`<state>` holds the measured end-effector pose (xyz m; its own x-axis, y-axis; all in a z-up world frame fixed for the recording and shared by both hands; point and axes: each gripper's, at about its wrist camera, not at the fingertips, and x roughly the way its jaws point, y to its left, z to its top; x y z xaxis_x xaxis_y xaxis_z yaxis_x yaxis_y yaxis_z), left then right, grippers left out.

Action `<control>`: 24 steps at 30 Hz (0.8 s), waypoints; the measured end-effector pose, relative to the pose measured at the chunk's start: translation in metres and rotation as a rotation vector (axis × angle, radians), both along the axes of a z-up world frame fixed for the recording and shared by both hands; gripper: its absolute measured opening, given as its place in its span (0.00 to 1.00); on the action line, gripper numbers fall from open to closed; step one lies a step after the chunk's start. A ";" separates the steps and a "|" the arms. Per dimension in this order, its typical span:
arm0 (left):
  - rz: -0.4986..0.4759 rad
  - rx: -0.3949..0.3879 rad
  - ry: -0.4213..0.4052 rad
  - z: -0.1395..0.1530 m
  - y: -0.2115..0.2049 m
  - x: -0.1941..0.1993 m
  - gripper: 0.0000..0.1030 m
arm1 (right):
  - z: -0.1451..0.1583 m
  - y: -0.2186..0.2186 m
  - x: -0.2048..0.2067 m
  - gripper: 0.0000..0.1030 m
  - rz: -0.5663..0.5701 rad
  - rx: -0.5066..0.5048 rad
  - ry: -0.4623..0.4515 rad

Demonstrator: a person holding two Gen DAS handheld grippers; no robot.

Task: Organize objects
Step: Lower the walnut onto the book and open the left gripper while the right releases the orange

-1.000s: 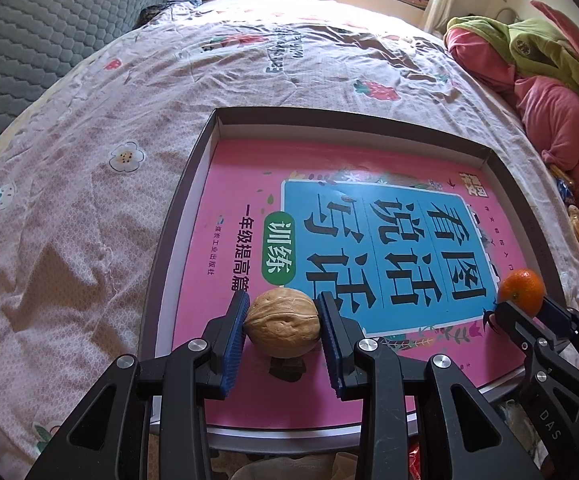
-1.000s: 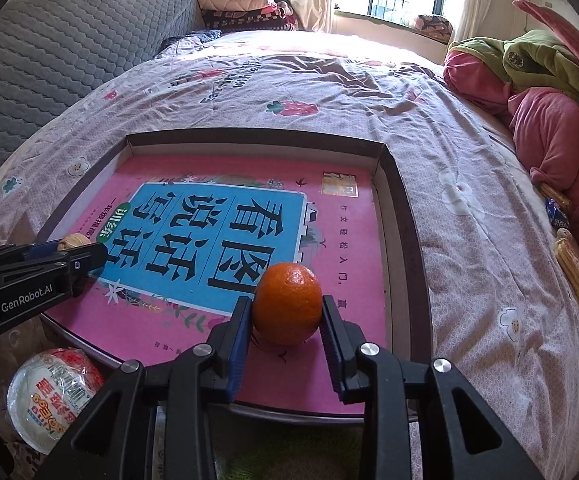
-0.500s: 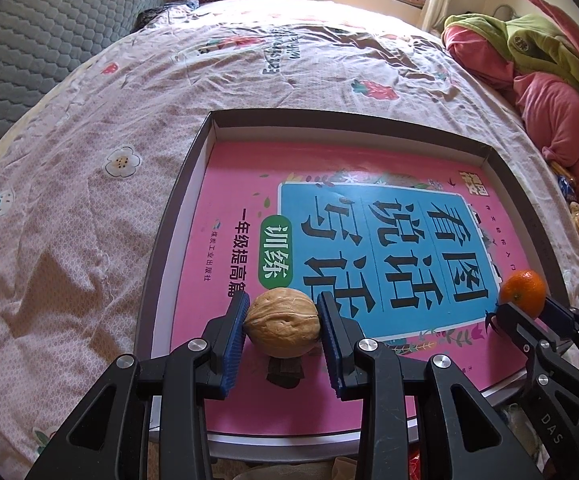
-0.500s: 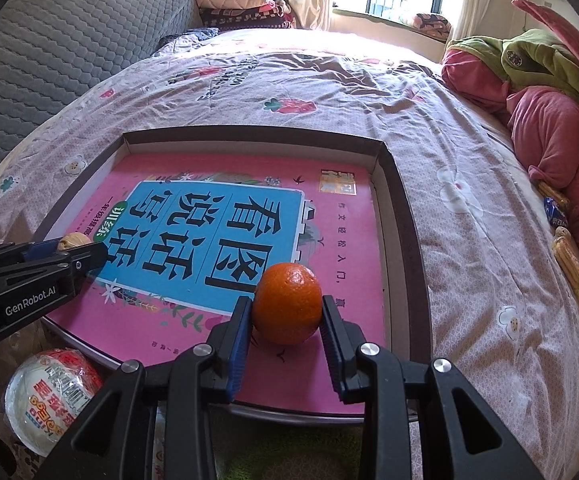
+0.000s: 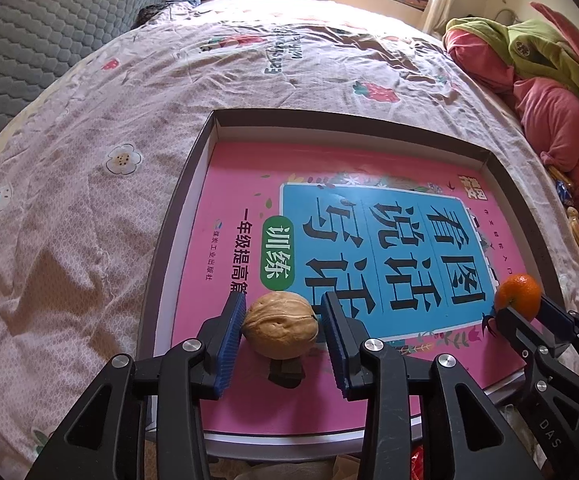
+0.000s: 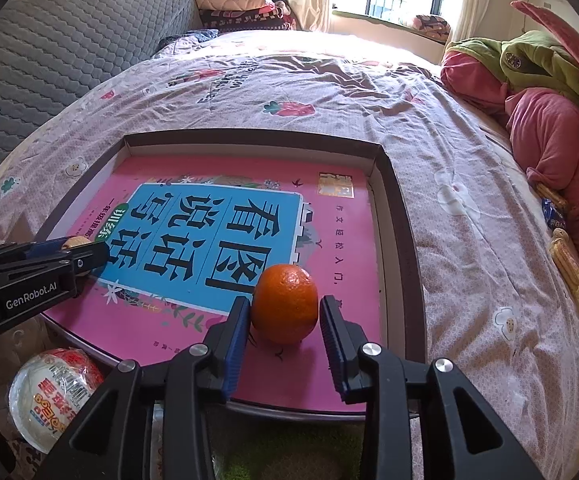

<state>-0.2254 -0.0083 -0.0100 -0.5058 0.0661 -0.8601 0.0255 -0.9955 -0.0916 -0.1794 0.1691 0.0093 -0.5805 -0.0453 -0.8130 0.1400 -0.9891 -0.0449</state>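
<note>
A shallow dark-rimmed box (image 5: pixel 177 208) lies on the bed with a pink and blue book (image 5: pixel 369 232) flat inside it. My left gripper (image 5: pixel 283 320) is shut on a tan walnut (image 5: pixel 280 324) and holds it just above the book's near left part. My right gripper (image 6: pixel 285 314) is shut on an orange mandarin (image 6: pixel 285 304) above the book's near right part. The mandarin (image 5: pixel 518 297) and right gripper also show at the right in the left wrist view. The left gripper (image 6: pixel 85 254) shows at the left in the right wrist view.
The box (image 6: pixel 401 216) sits on a floral pink bedsheet (image 5: pixel 89 184). Pink and green clothes (image 6: pixel 549 112) are heaped at the right. A grey quilted headboard (image 6: pixel 69 40) stands at the left. A round instant-noodle bowl (image 6: pixel 53 392) lies below the box's near edge.
Both grippers have moved slightly forward over the box, still holding the walnut and the mandarin. Nothing was let go.
</note>
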 end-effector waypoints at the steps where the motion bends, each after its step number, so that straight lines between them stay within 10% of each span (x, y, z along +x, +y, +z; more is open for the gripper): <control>1: -0.003 0.002 -0.003 0.000 0.000 0.000 0.41 | 0.000 0.000 0.000 0.37 -0.001 0.000 -0.001; 24: 0.032 0.034 0.058 0.030 -0.009 0.014 0.59 | 0.015 0.002 0.003 0.53 -0.018 0.001 0.037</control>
<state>-0.2116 -0.0177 0.0199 -0.5566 0.0783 -0.8271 0.0508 -0.9905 -0.1280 -0.1759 0.1712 0.0247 -0.6111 -0.0339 -0.7908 0.1203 -0.9915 -0.0504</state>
